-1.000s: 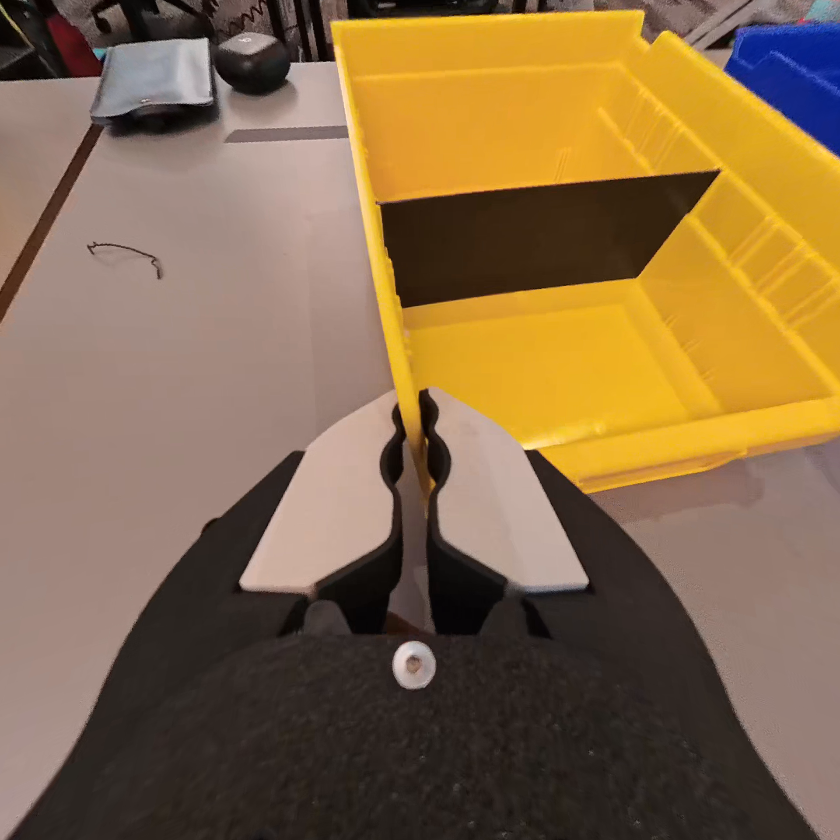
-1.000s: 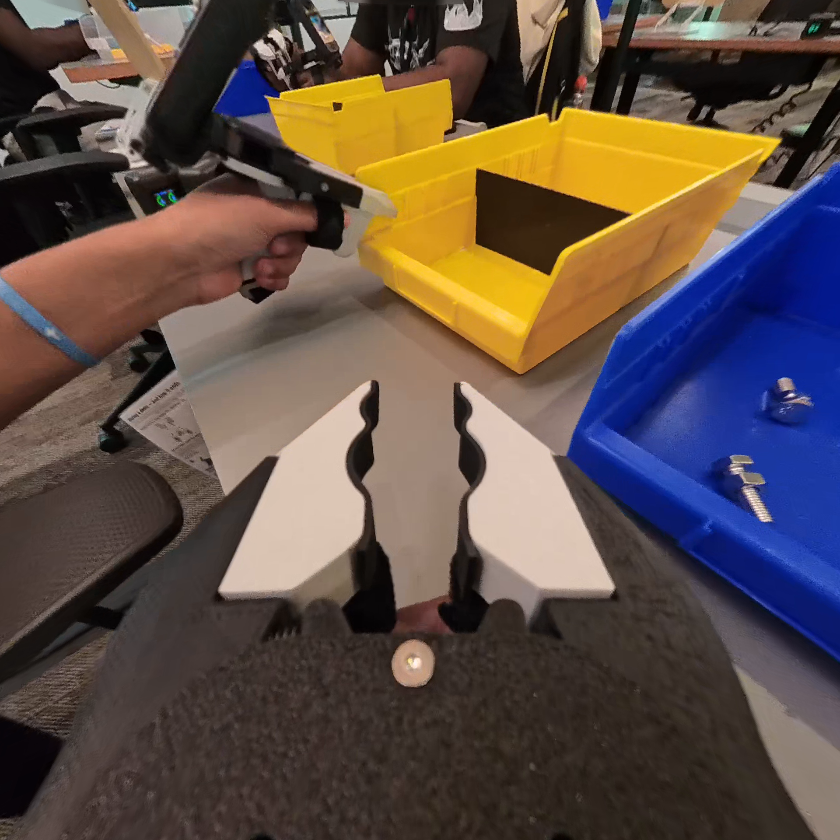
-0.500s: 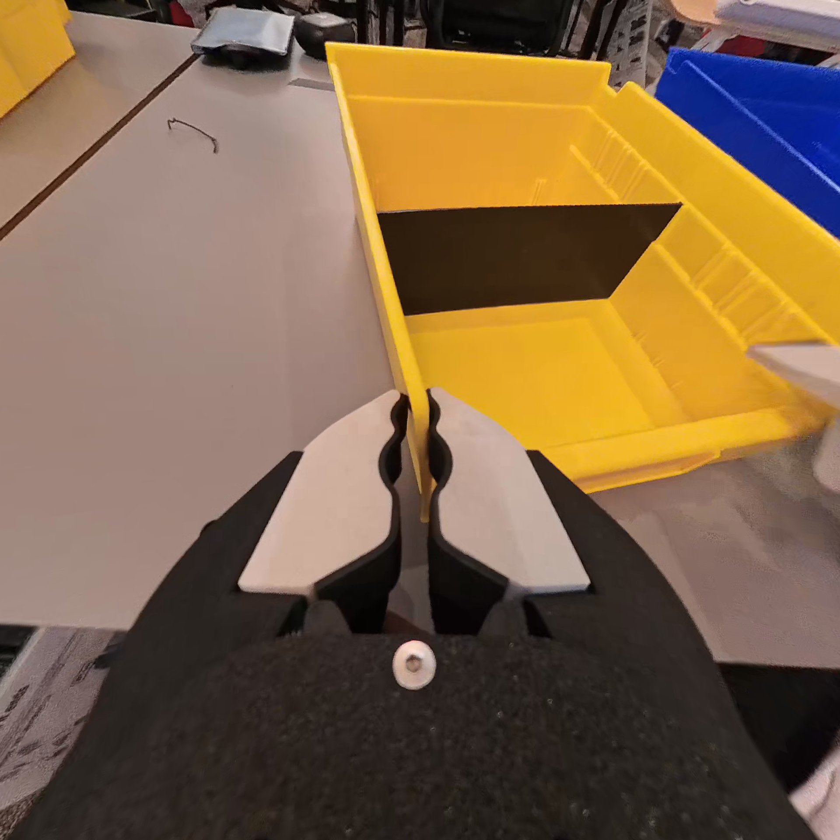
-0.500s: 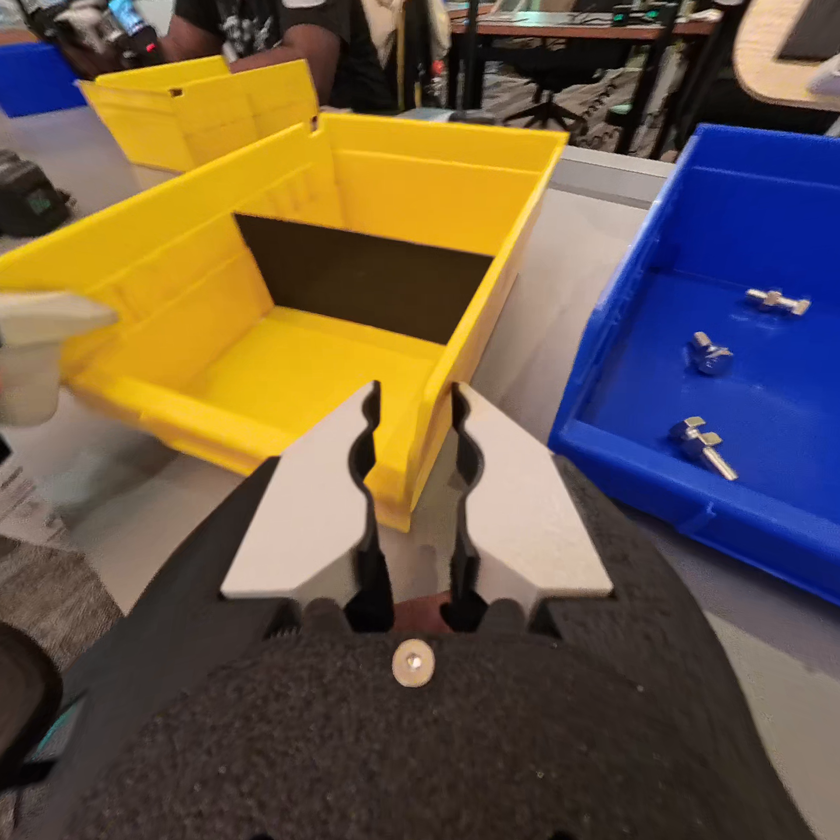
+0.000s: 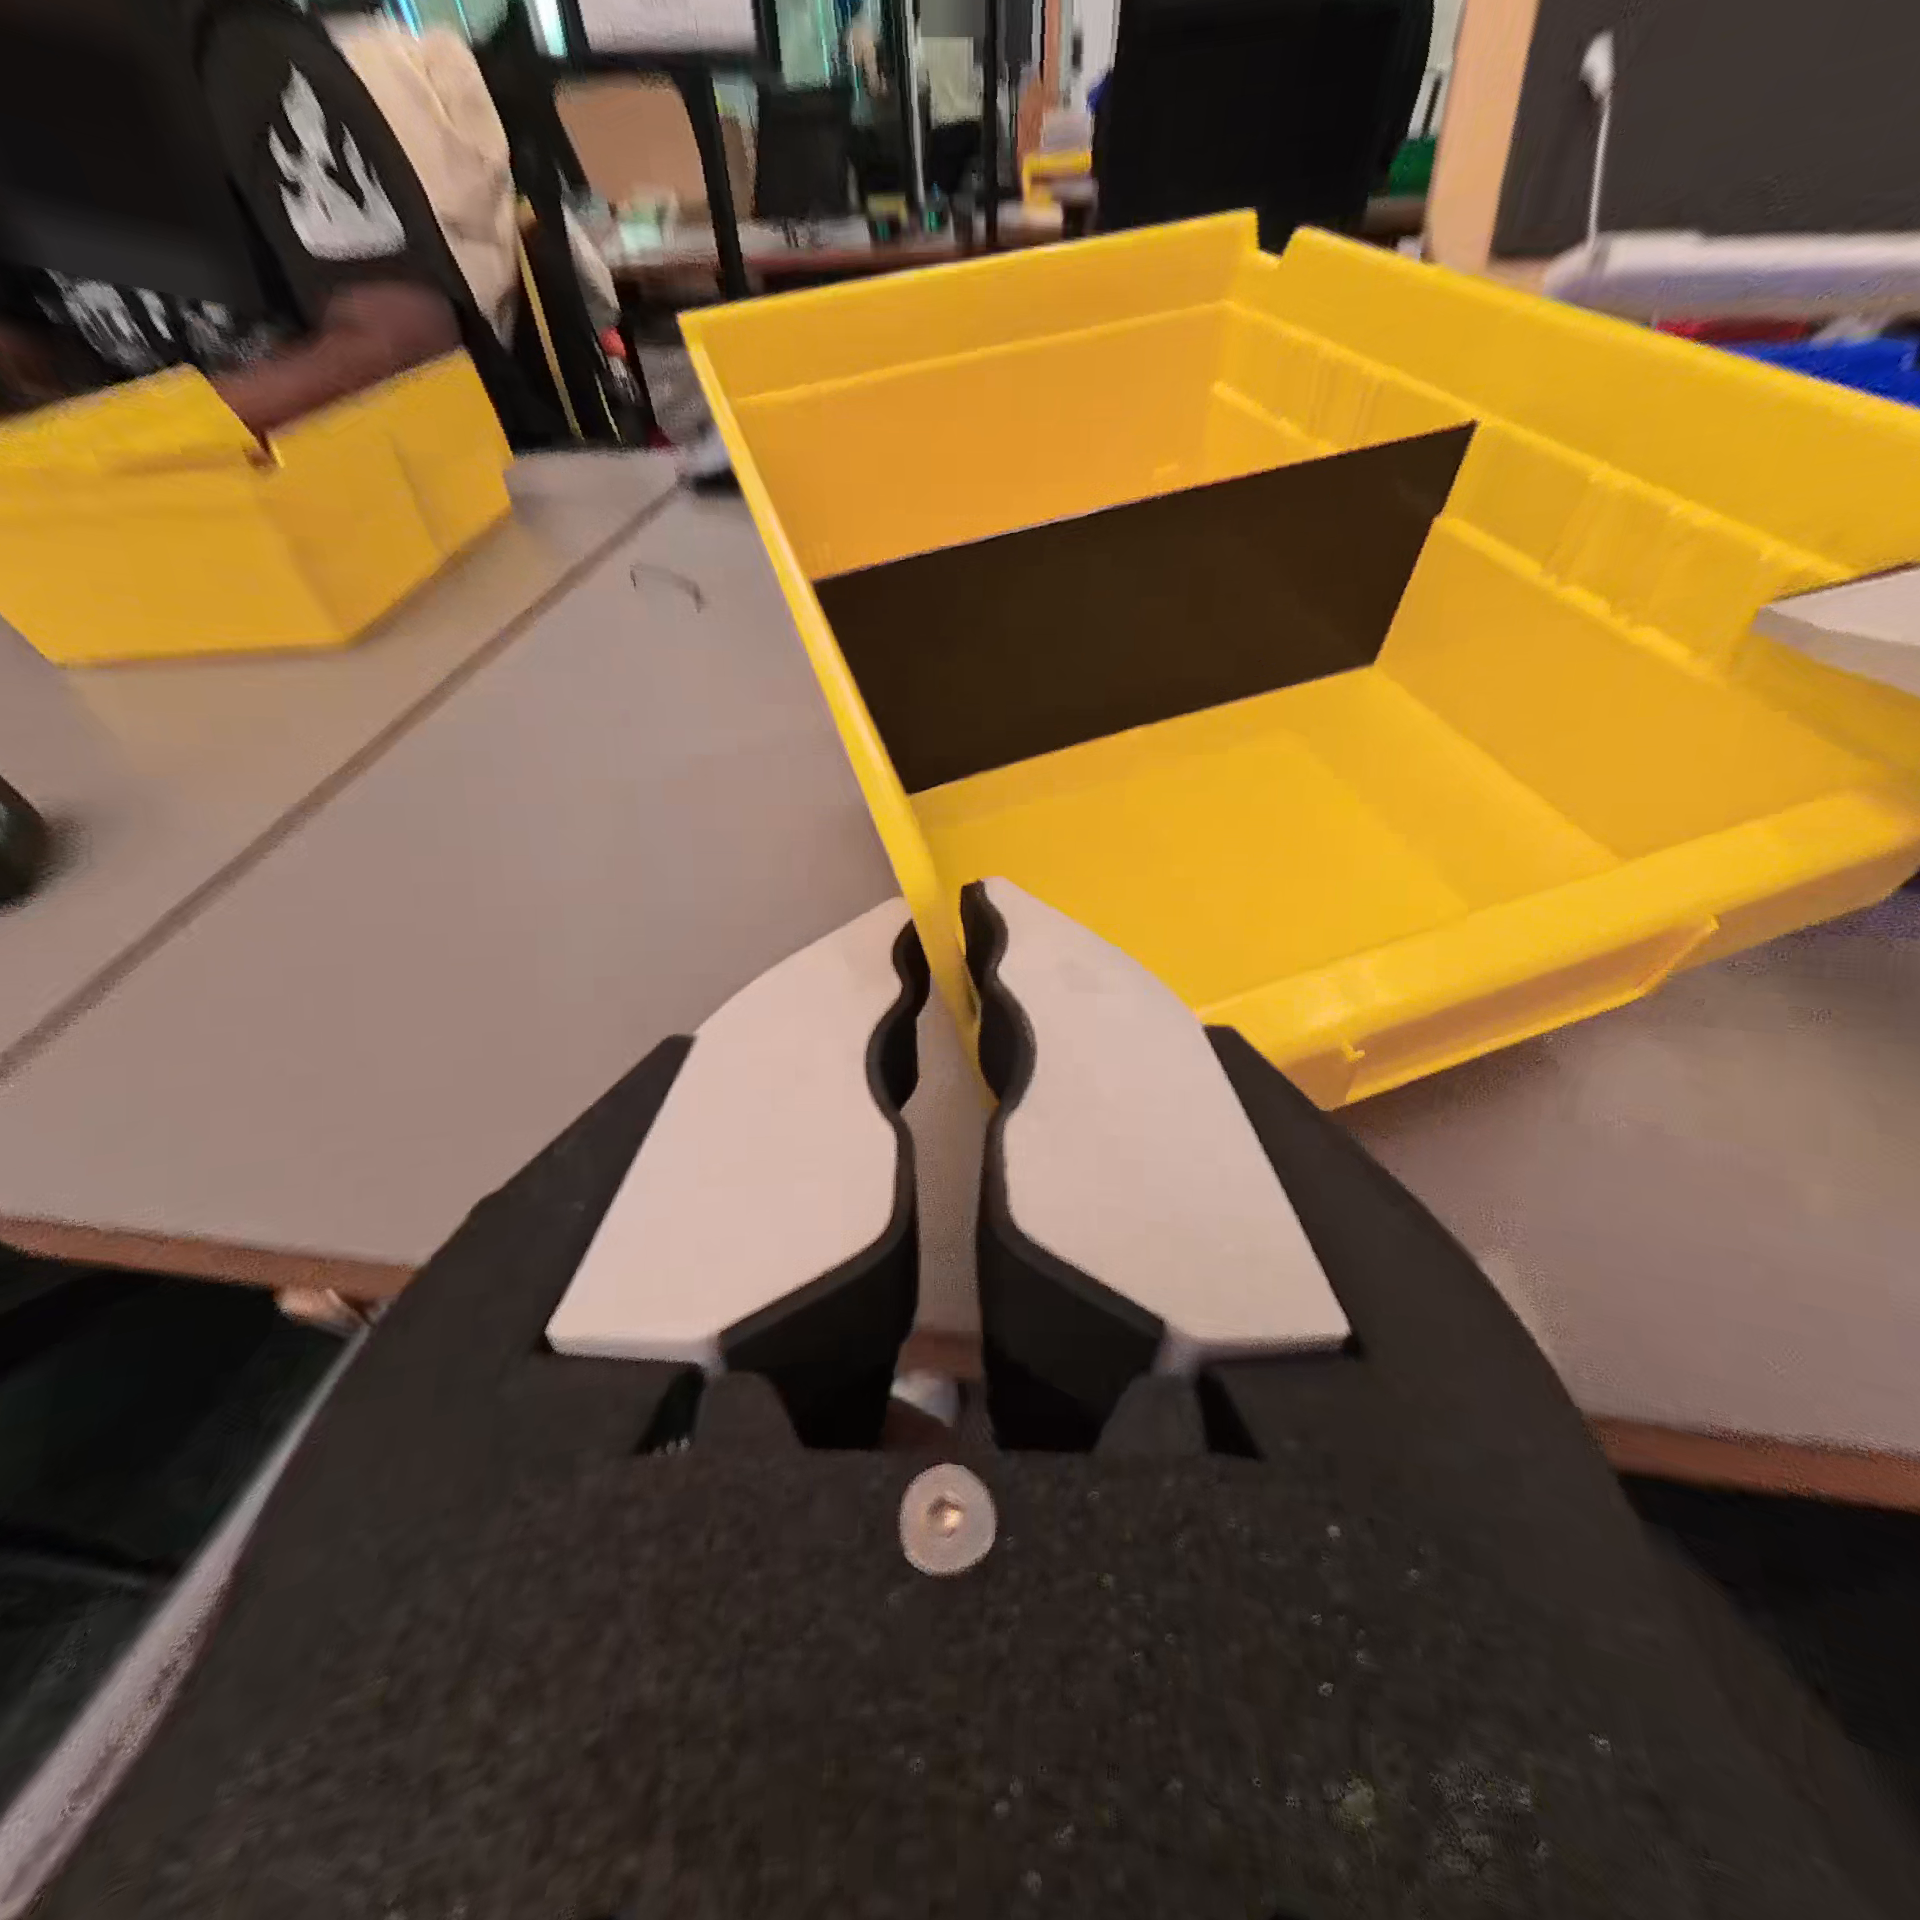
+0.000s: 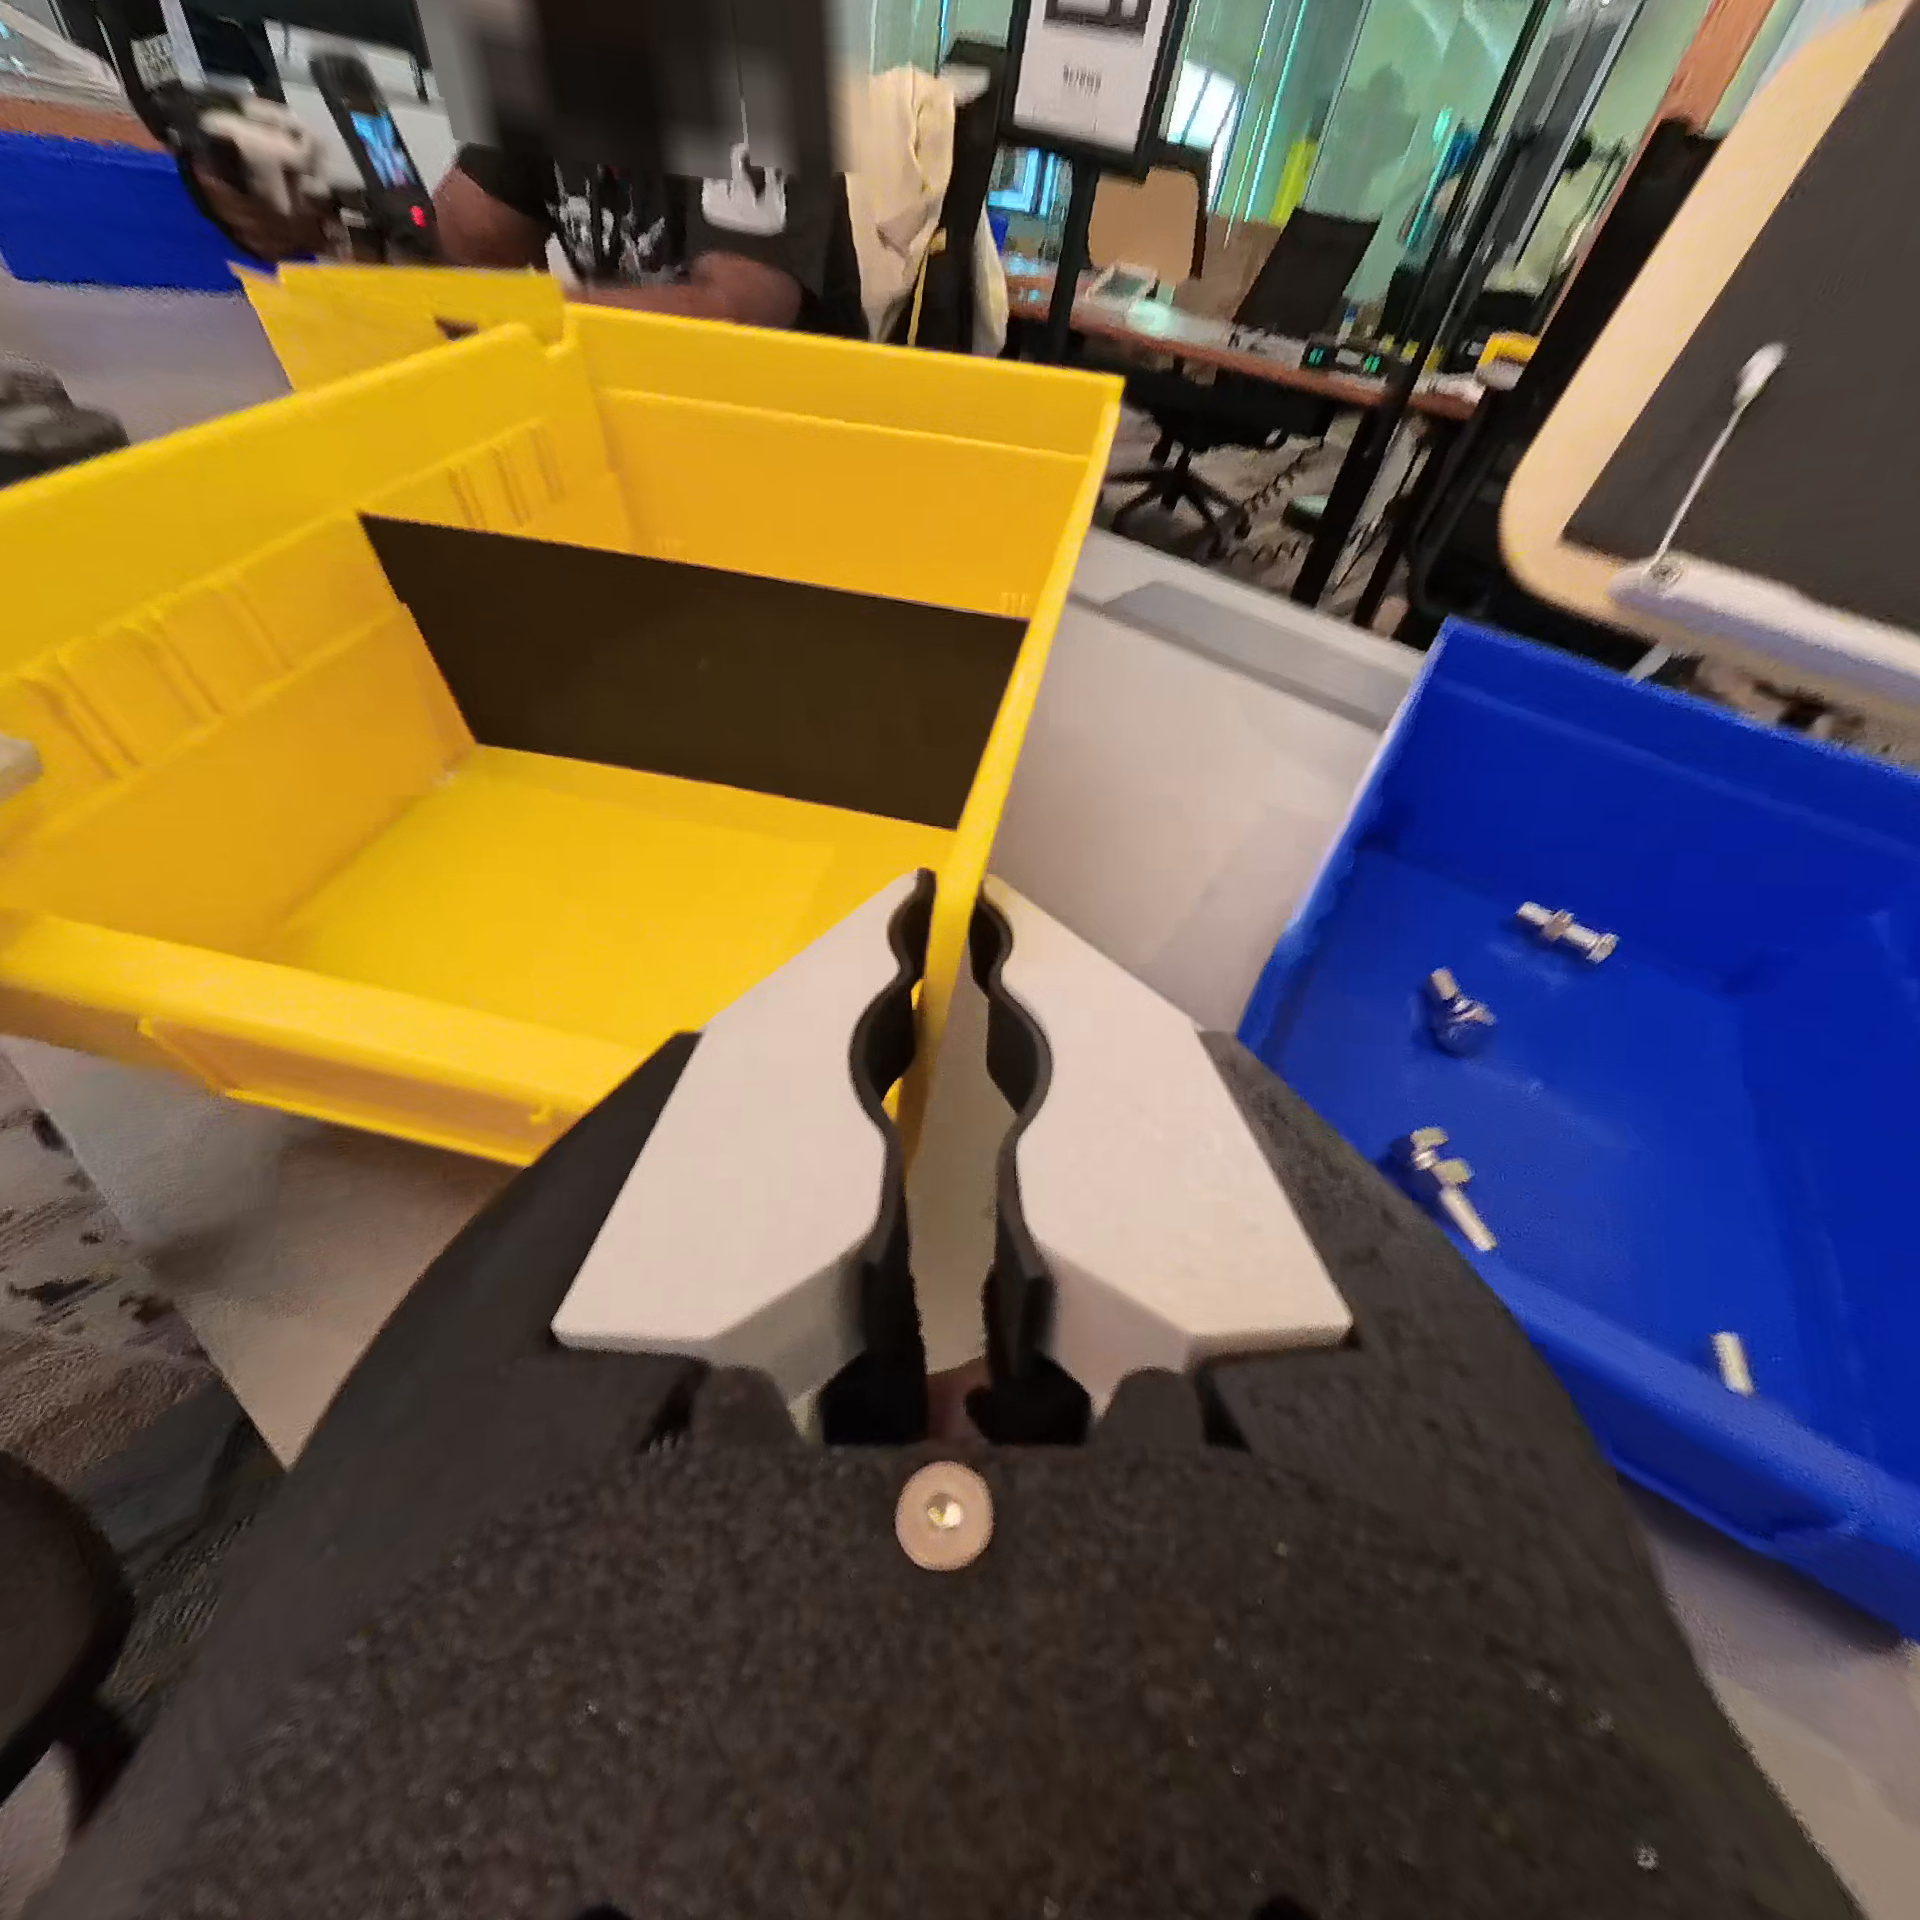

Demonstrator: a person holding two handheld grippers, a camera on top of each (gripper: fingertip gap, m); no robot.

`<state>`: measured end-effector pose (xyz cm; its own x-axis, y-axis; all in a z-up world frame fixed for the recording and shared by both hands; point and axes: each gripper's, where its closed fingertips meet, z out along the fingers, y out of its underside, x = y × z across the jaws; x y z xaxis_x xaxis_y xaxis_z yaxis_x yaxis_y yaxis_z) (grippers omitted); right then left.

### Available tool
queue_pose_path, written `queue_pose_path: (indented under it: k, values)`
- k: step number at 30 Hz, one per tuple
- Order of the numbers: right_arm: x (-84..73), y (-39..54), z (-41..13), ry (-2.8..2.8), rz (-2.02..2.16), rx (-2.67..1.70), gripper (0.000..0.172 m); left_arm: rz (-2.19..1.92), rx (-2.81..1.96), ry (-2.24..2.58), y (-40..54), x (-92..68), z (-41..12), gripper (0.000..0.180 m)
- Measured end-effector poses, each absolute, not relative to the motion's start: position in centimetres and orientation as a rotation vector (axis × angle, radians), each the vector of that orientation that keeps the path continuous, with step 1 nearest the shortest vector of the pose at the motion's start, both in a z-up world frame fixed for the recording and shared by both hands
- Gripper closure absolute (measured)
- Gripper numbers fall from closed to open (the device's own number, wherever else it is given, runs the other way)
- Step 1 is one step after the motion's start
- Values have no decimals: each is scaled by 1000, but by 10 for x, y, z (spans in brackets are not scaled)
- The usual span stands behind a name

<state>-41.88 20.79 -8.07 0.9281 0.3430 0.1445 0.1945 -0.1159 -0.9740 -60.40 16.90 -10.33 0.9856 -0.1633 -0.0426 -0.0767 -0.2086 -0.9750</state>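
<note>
No writing can be made out here. The framed sign point(image 6: 1091, 73) on a stand at the back carries a line of print too small and blurred to read, and the white graphic on a person's black shirt point(image 5: 332, 177) shows no legible letters.

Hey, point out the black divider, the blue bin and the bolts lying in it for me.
black divider point(image 6: 707, 675): right wrist view, middle of its face, inside the yellow bin.
blue bin point(image 6: 1621, 738): right wrist view, its far wall.
bolts point(image 6: 1460, 1013): right wrist view, head of the middle bolt.
</note>
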Motion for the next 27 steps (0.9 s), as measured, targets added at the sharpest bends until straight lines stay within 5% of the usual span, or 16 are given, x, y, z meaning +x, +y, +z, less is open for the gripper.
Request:
queue_pose_path:
  k: [7,13,19,27]
  values:
    - [-325,215,19,-181,82,-1515,165,-54,-1564,330,210,-522,19,176]
    - [-159,204,41,78,-91,-1533,167,-179,-1505,521,244,-356,53,176]
    - [18,162,-1,297,-179,-1604,167,-187,-1472,760,226,-171,39,176]
    - [163,120,-61,574,-127,-1706,168,-238,-1565,866,186,-22,-53,173]
